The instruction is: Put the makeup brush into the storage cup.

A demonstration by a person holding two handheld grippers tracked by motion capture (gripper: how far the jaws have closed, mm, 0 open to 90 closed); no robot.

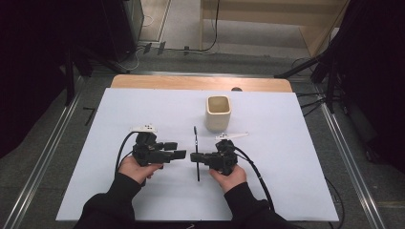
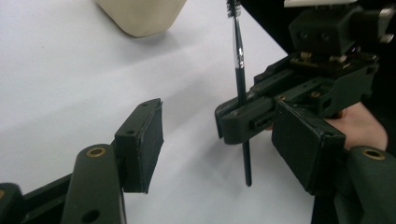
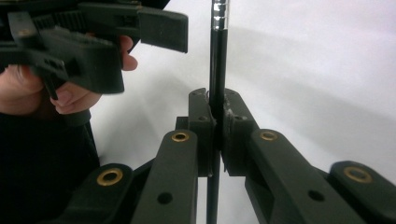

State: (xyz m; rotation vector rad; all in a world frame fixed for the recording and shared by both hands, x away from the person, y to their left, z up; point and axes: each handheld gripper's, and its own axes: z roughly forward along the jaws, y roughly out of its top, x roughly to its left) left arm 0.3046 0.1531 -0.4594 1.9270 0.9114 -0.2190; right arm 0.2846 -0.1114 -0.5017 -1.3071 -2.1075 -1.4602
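White table (image 1: 119,191) under my 2 grippers. My right gripper (image 1: 193,156) pinches the brush (image 1: 196,152) mid-handle; its tip is cut off up top. My left gripper (image 1: 180,150) gapes empty beside it, near the cup (image 1: 218,112).

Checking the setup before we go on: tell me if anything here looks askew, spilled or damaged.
Nothing stands out. The right gripper is shut on a thin black brush, the left gripper is open beside it, and the cream cup stands upright on the white table. No spill or damage shows.

black sleeves (image 1: 114,200), black grippers with brass screws.
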